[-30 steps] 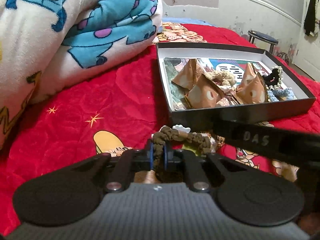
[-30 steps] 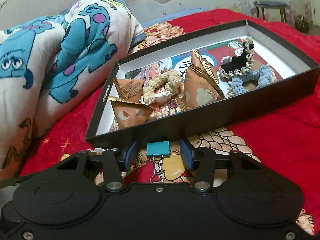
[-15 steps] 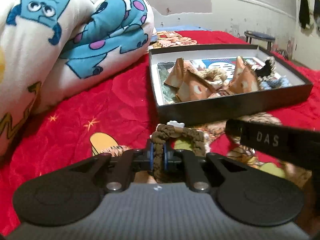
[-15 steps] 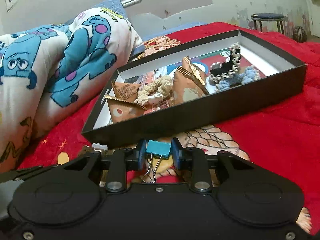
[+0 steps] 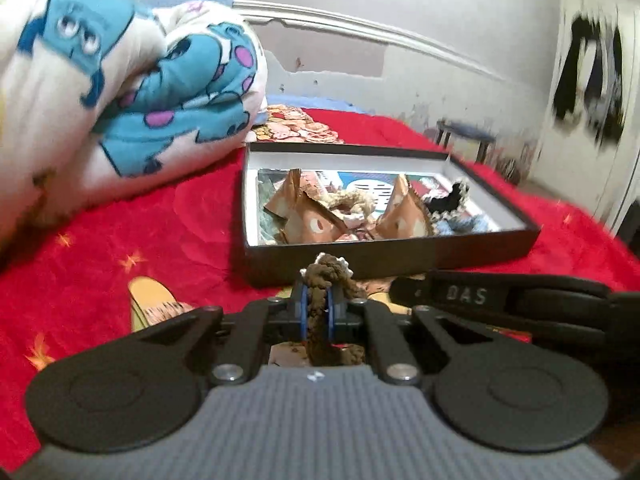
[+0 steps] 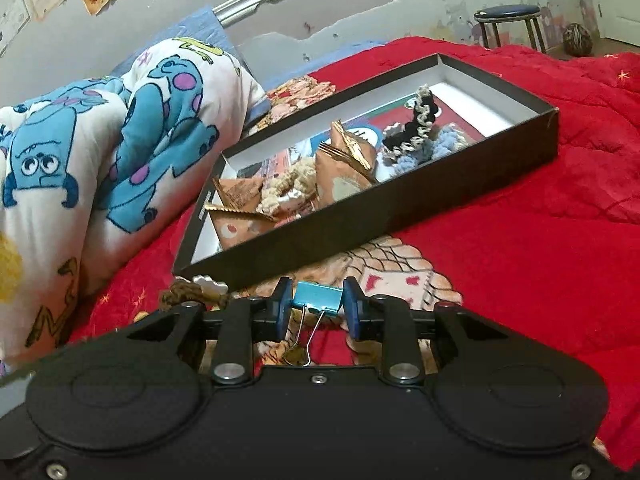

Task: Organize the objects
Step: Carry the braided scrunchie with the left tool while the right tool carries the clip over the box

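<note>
"DAS" marks the right gripper [image 5: 468, 295]; it clamps a blue binder clip [image 6: 318, 297], while the left gripper [image 5: 317, 312] pinches a brown crocheted scrunchie [image 5: 326, 276].

R jaws clamped binder clip [image 6: 318, 299].

A brown braided scrunchie [image 5: 325, 280] is pinched upright between blue pads, and a blue binder clip [image 6: 318, 300] is clamped sideways, wire handles hanging. The black box [image 6: 400, 216] behind holds brown packets [image 6: 344, 164] and more scrunchies [image 6: 416, 128].

Dim indoor light, fisheye-bent edges, motion blur
</note>
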{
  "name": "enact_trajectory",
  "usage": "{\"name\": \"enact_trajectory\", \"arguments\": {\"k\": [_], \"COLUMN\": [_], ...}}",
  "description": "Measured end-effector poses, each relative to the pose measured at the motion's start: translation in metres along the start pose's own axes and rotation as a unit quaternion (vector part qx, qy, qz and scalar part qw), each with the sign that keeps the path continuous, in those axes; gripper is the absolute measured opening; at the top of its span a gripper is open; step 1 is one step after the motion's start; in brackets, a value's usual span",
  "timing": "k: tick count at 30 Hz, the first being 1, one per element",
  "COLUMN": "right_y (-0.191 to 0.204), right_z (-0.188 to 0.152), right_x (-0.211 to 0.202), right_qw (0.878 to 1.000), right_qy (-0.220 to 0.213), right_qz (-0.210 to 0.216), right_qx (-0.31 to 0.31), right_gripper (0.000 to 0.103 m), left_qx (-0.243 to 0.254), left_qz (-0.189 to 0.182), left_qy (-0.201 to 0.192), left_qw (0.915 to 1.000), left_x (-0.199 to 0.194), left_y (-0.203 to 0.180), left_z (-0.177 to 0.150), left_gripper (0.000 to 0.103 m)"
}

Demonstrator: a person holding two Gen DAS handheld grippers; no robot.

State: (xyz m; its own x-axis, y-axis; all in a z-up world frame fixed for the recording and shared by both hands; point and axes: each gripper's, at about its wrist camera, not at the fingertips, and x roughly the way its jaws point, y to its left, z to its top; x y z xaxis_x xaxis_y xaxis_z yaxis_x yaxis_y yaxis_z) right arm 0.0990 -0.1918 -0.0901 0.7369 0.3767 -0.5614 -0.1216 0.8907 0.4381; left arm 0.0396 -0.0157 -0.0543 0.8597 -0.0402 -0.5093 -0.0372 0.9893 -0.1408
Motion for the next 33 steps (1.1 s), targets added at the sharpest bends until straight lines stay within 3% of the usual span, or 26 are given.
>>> {"name": "enact_trajectory", "arguments": {"k": [7, 11, 15, 20, 25, 30, 33], "right_y": [-0.007, -0.023, -0.024, -0.026, -0.039, -0.034, -0.033], "right_z": [0.005, 0.007, 0.009, 0.018, 0.029, 0.042, 0.048], "right_x": [0.007, 0.007, 0.004, -0.005, -0.009, -0.015, -0.016], "right_qw": [1.0, 0.995, 0.995, 0.99, 0.968, 0.964, 0.962], "right_qy": [0.01, 0.012, 0.006, -0.012, -0.032, -0.053, -0.061], "right_qz": [0.011, 0.039, 0.04, 0.079, 0.165, 0.185, 0.194], "right_qx": [0.023, 0.091, 0.092, 0.116, 0.186, 0.181, 0.183], "right_gripper": [0.026, 0.026, 0.026, 0.026, 0.026, 0.026, 0.026], "left_qx": [-0.013, -0.021, -0.019, -0.005, 0.014, -0.001, 0.011], "left_qz": [0.012, 0.005, -0.002, 0.006, 0.052, 0.063, 0.093], "left_qy": [0.021, 0.018, 0.013, 0.002, 0.001, 0.017, 0.018], "left_qw": [0.9996, 0.9996, 0.9997, 1.0, 0.9986, 0.9979, 0.9955], "left_x": [0.011, 0.012, 0.009, 0.001, -0.004, -0.002, 0.0], "left_y": [0.004, 0.005, 0.002, -0.003, -0.002, 0.009, 0.01], "left_z": [0.002, 0.003, 0.007, 0.017, 0.031, 0.043, 0.049], "left_gripper": [0.012, 0.012, 0.012, 0.012, 0.012, 0.012, 0.012]}}
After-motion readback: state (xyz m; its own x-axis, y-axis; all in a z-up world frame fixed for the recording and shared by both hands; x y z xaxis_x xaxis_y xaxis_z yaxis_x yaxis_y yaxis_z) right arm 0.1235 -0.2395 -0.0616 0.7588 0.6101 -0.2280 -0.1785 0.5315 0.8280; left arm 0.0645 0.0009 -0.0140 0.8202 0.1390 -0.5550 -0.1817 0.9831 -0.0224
